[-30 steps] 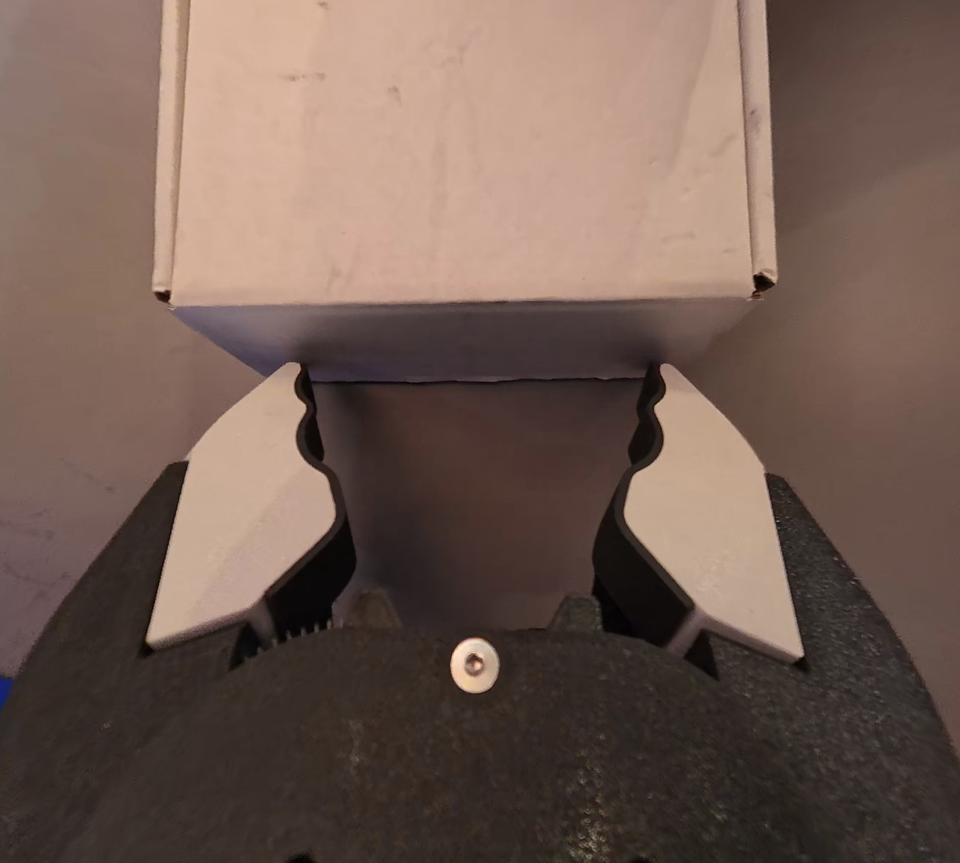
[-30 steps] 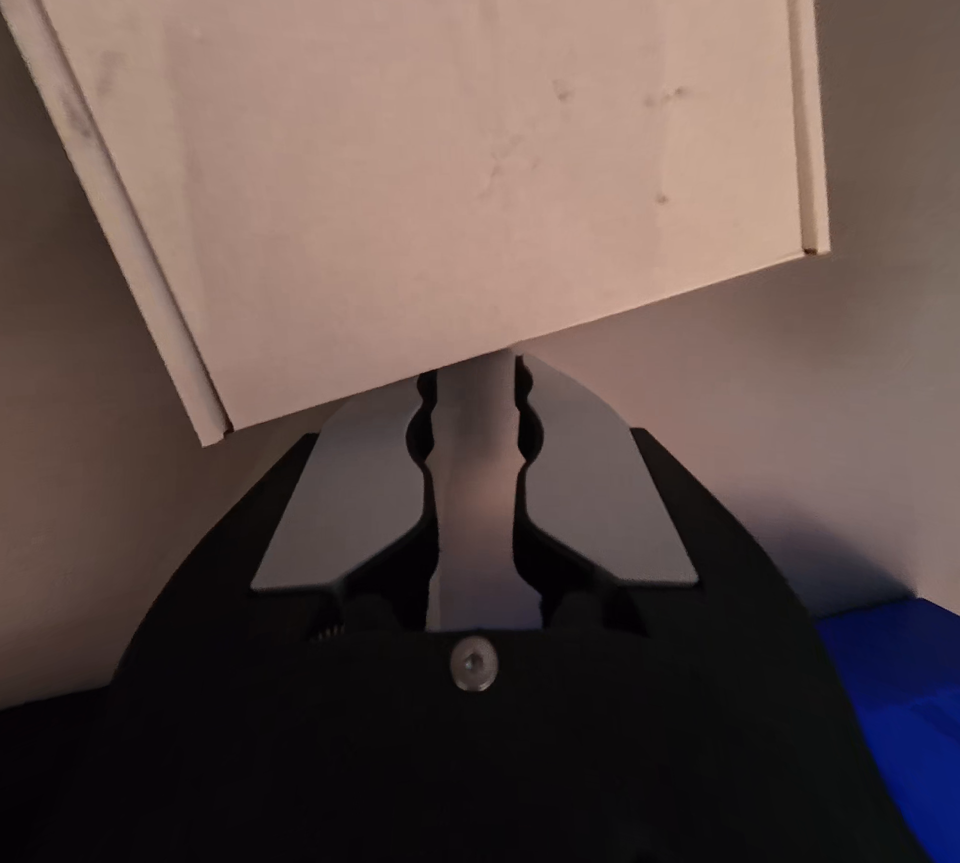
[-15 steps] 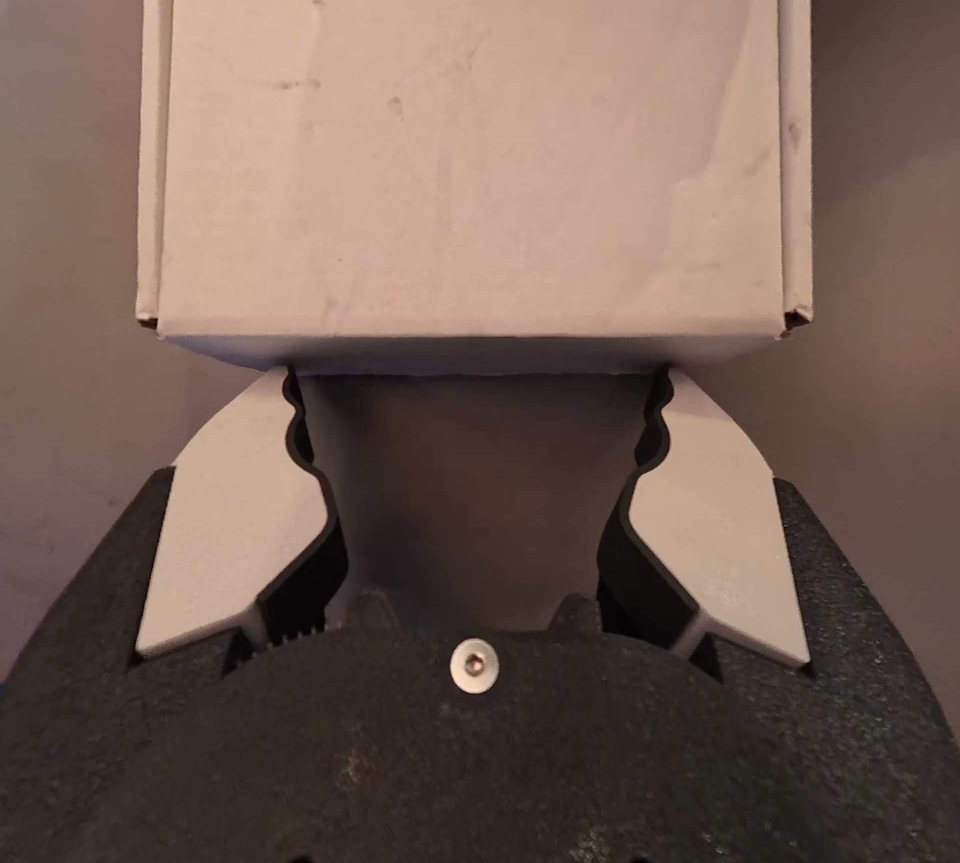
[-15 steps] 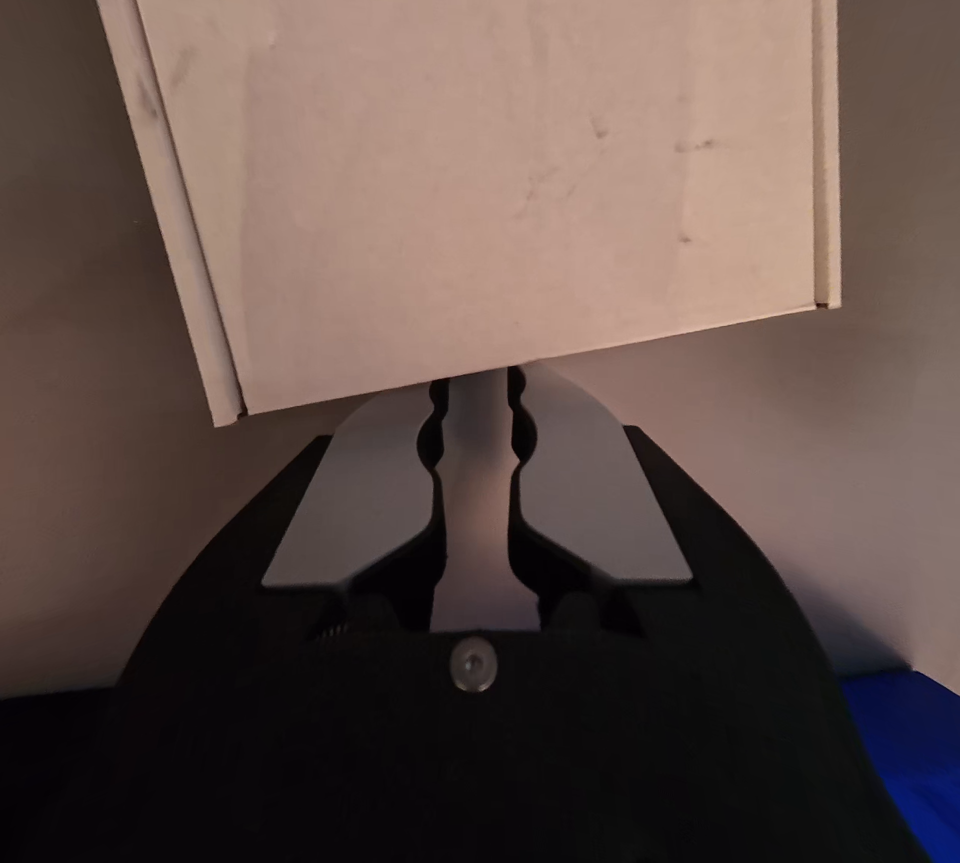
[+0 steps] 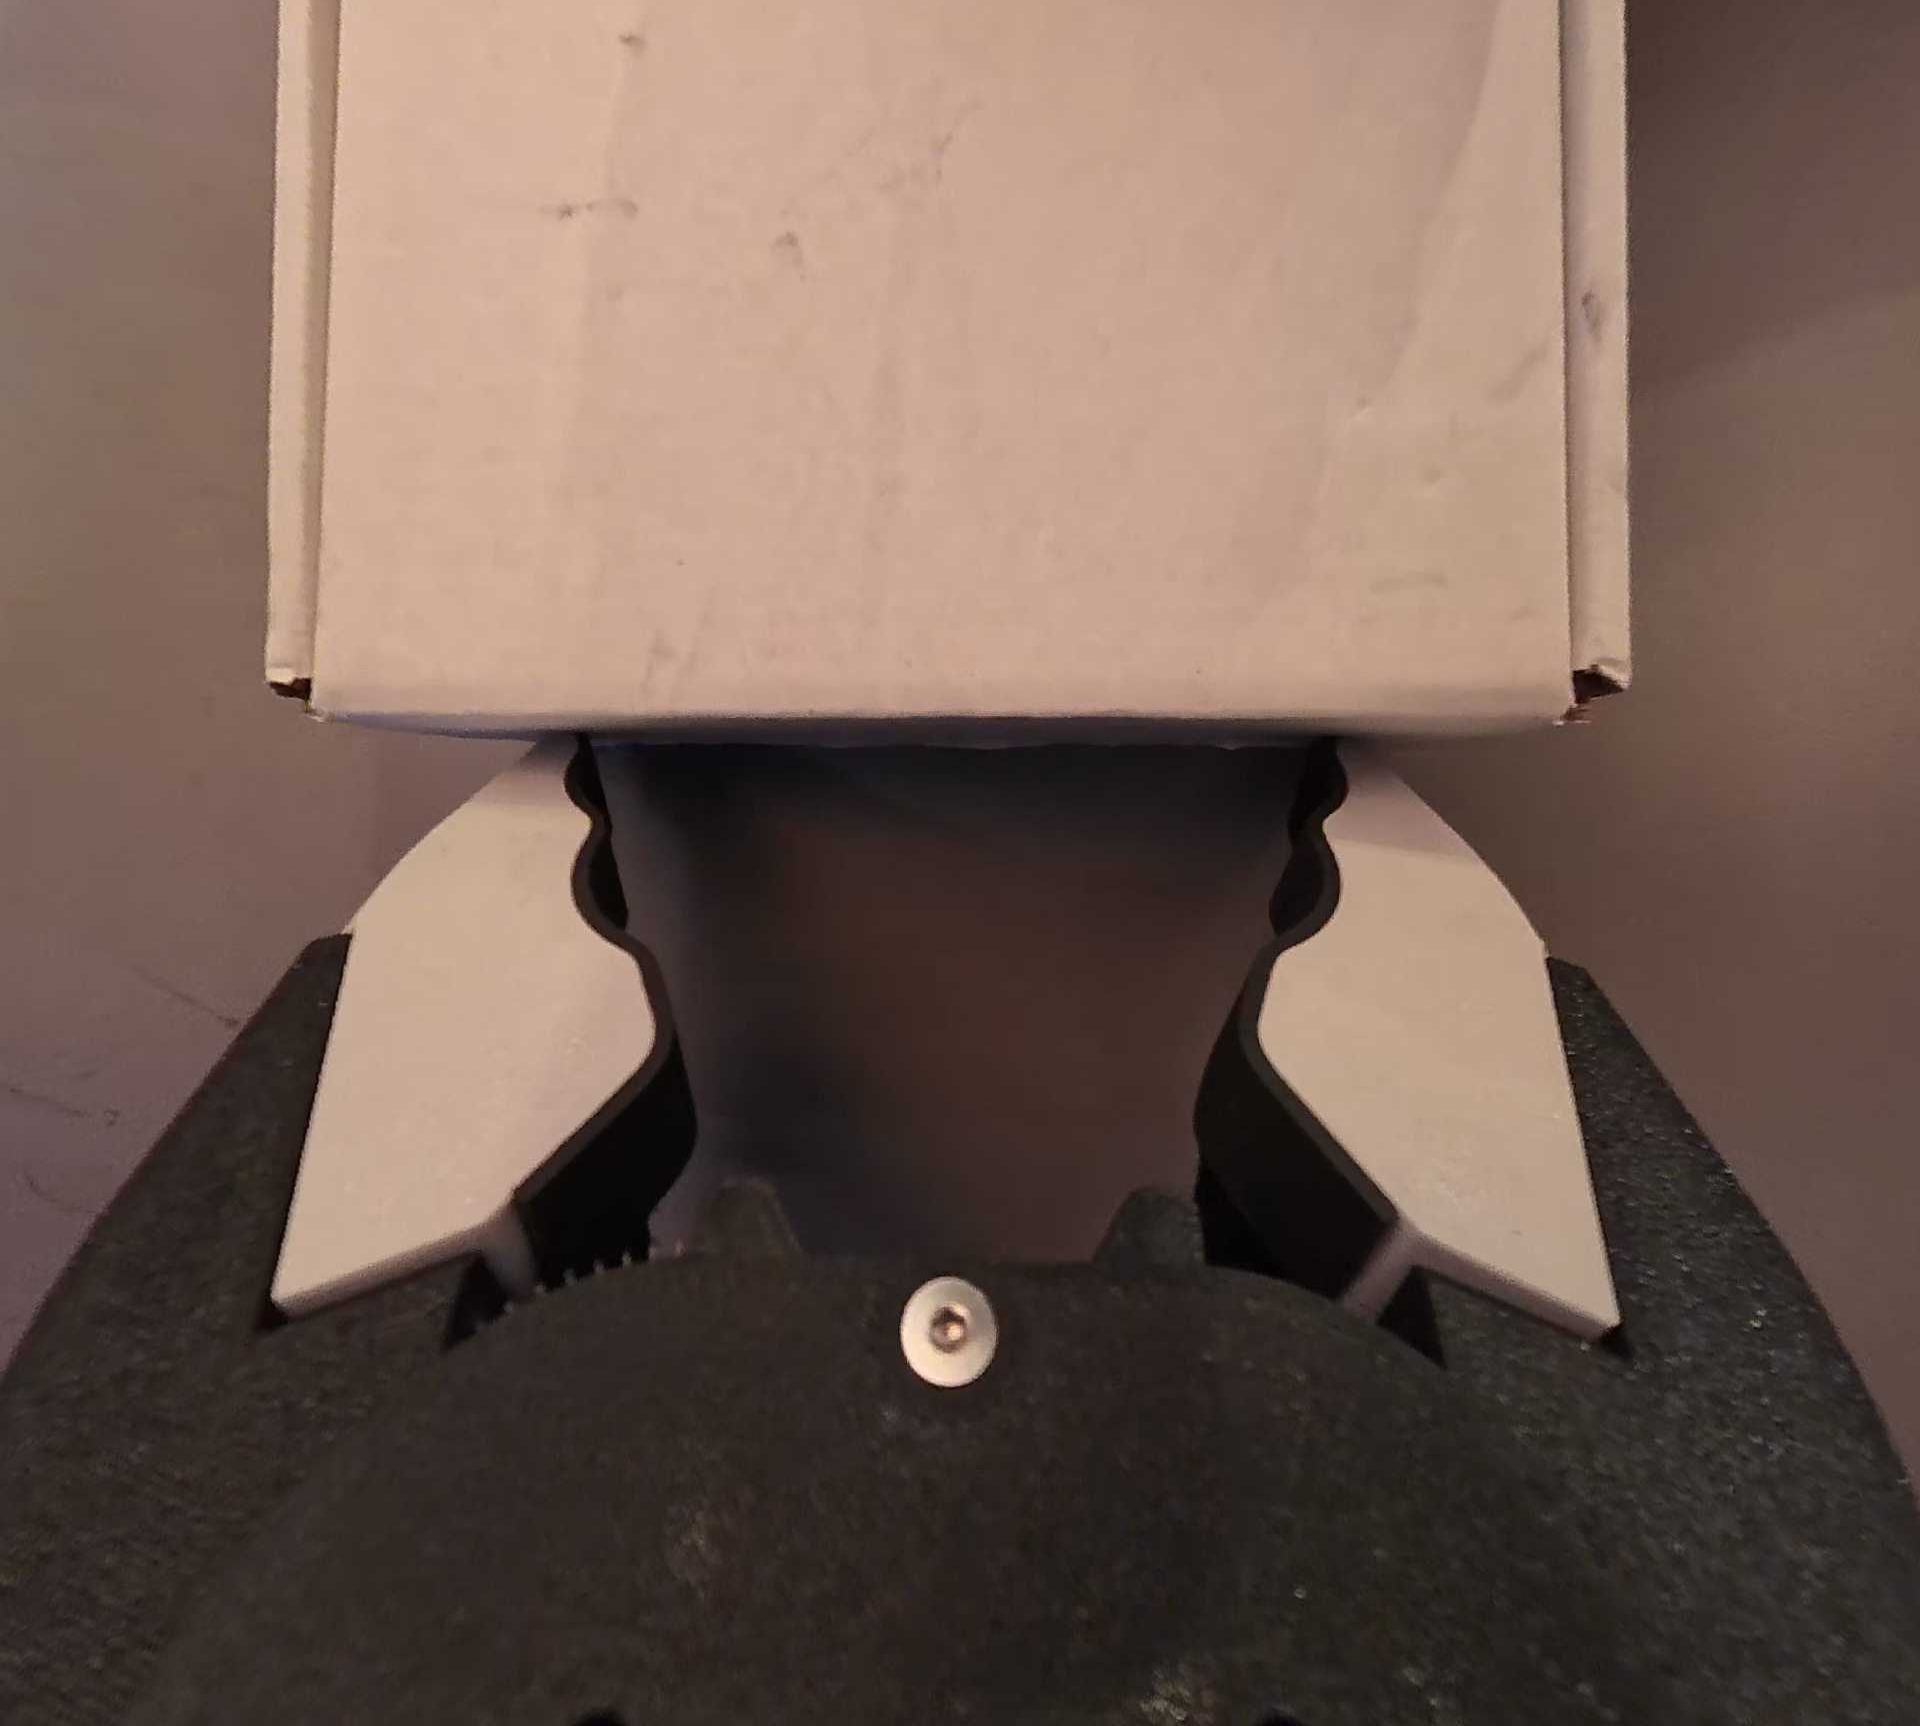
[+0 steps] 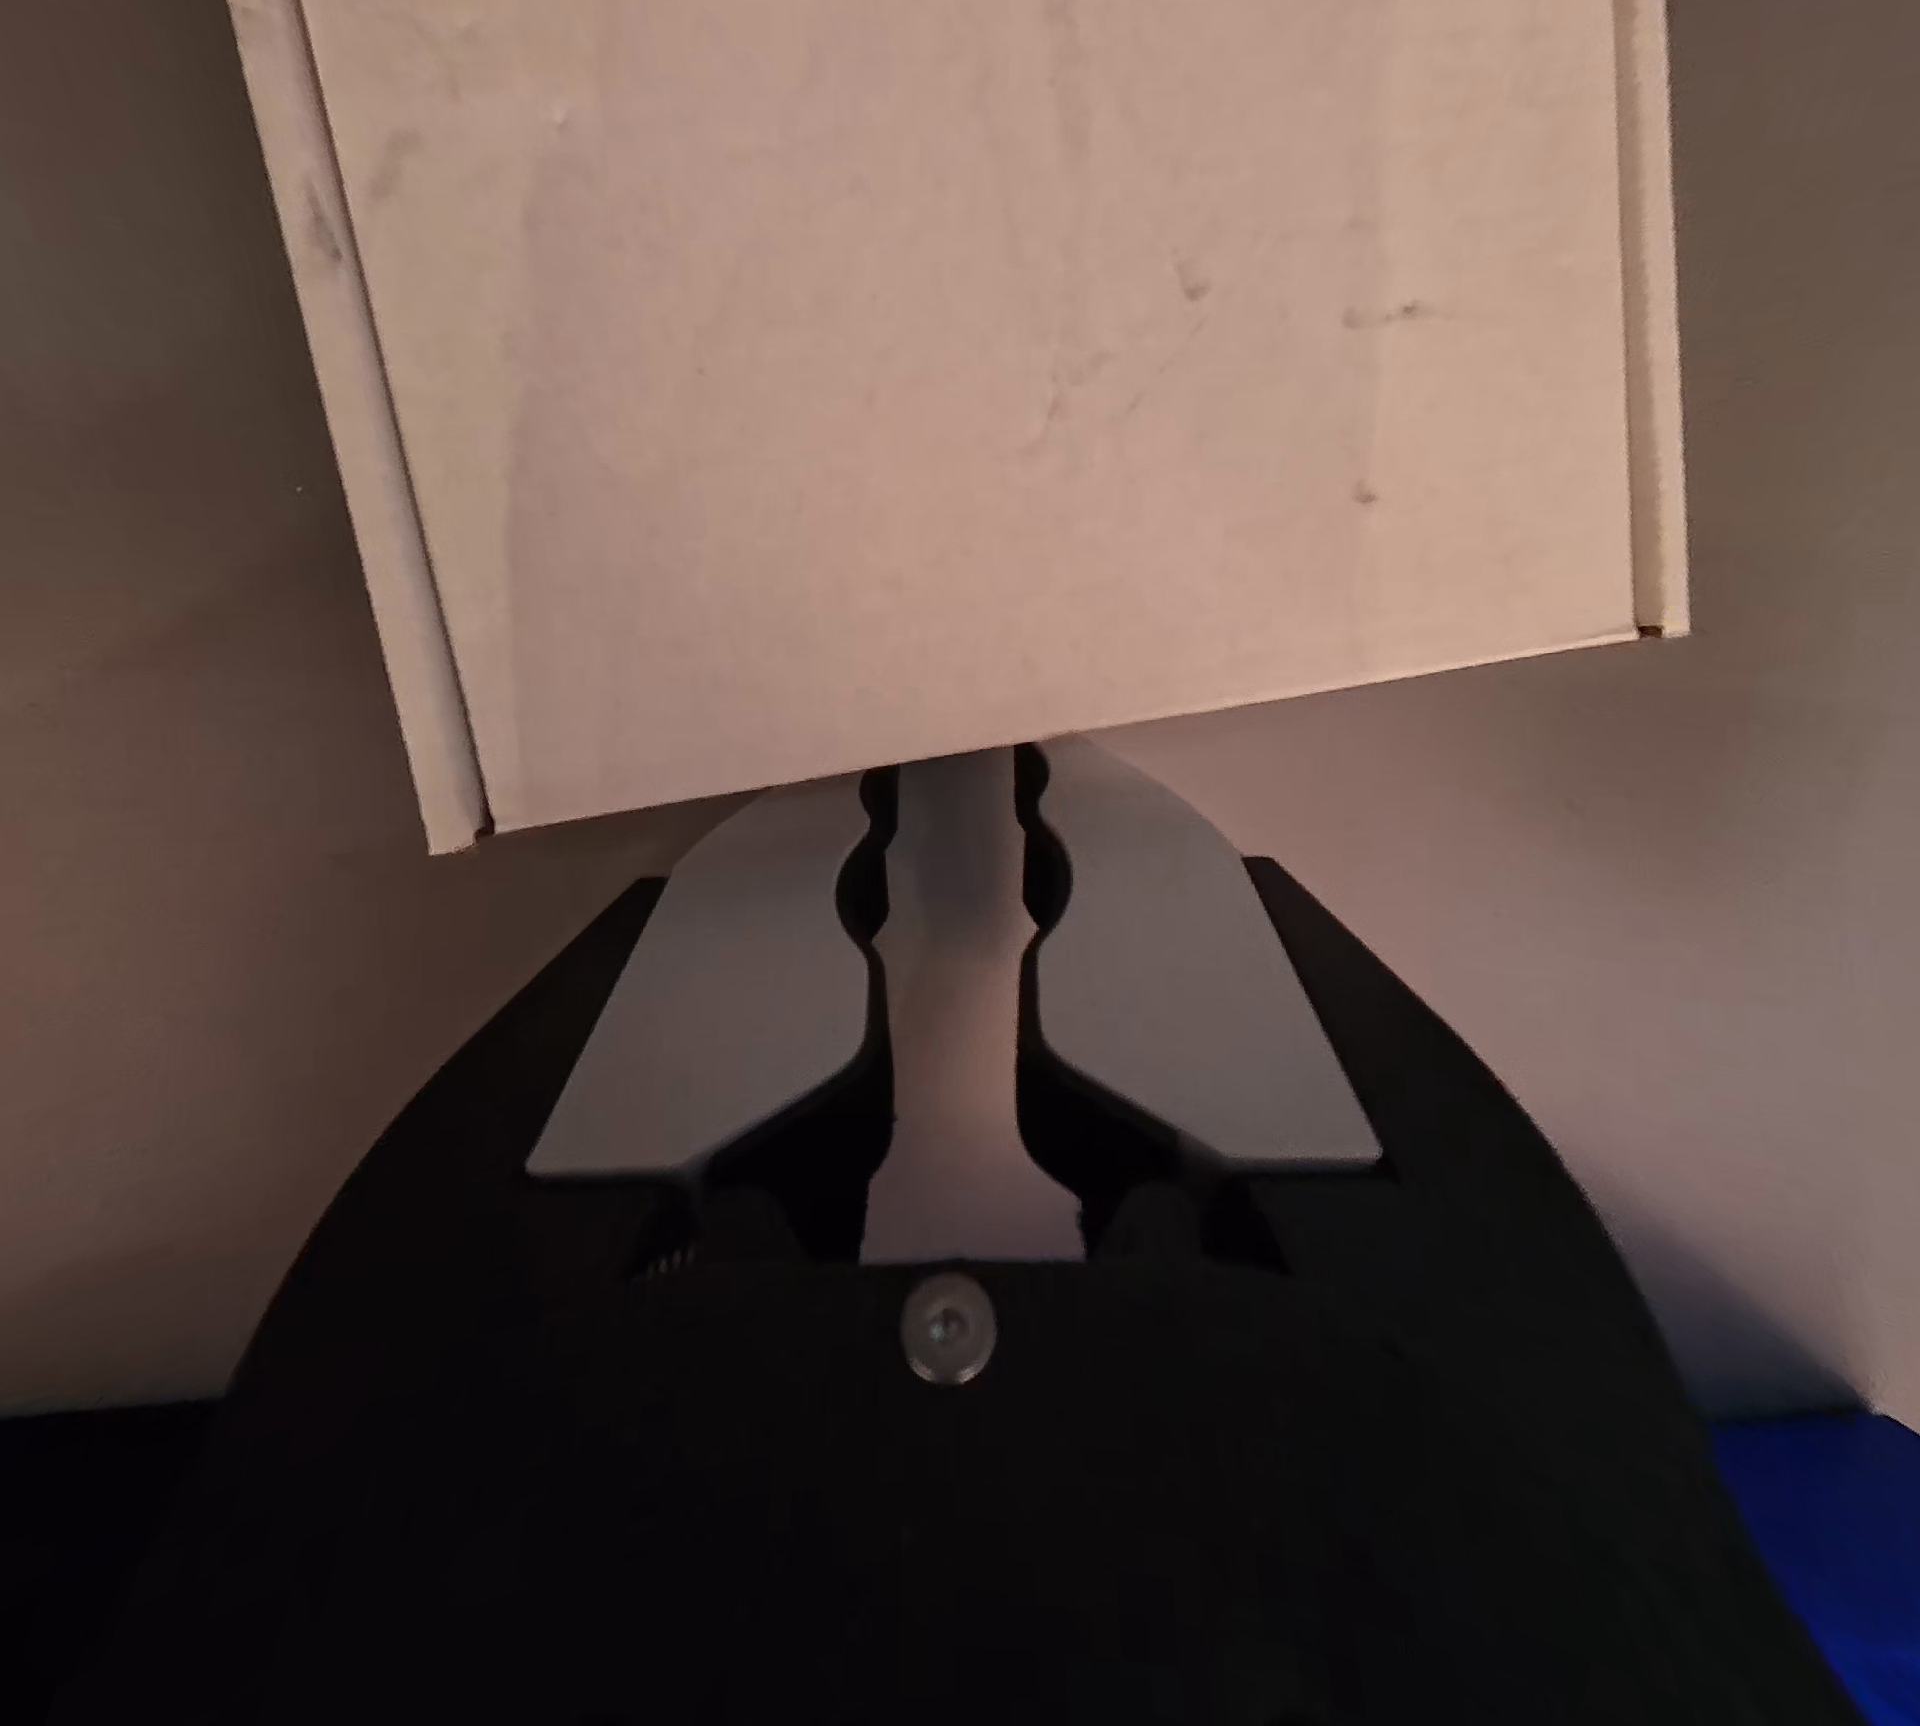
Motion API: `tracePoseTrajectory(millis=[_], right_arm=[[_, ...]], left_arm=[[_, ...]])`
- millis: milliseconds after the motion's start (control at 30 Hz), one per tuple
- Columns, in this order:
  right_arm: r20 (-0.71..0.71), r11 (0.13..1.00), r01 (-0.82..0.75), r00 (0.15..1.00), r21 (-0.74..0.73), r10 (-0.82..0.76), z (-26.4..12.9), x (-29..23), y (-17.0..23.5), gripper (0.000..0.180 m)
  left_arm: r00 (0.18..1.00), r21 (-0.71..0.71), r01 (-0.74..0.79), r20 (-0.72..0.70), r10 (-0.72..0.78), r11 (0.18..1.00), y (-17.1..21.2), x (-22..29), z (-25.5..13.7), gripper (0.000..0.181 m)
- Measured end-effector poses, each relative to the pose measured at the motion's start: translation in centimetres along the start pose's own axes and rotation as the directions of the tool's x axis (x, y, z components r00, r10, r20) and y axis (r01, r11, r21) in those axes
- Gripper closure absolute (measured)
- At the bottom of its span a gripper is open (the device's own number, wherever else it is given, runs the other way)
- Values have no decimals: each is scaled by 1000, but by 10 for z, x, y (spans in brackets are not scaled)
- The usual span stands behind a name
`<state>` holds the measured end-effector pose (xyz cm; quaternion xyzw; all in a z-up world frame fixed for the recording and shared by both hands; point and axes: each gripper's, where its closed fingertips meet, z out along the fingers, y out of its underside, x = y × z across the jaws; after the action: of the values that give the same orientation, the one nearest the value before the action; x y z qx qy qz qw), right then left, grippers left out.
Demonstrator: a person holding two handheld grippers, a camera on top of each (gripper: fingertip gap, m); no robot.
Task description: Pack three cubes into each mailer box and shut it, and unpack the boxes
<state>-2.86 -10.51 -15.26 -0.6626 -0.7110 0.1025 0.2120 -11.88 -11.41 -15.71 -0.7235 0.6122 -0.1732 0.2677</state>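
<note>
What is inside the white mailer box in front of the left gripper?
Nothing inside can be seen. The mailer box is shut, and its lid covers the contents. The left gripper stands wide open at its near edge, fingertips hidden beneath.

Each camera sits behind its own gripper, looking forward along the two fingers. The left wrist view faces a closed white mailer box squarely, at very close range, the box filling the upper half. The right wrist view faces a similar box equally near, skewed. Whether both show one box cannot be told.
</note>
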Motion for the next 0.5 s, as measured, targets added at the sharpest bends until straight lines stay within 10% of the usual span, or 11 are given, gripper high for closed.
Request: tracePoseTrajectory(millis=[500], right_arm=[[-32, 997, -12, 999, -77, 9, 0, 15, 5, 125]], left_arm=[[999, -64, 37, 8, -37, 997, 8, -7, 2, 38]])
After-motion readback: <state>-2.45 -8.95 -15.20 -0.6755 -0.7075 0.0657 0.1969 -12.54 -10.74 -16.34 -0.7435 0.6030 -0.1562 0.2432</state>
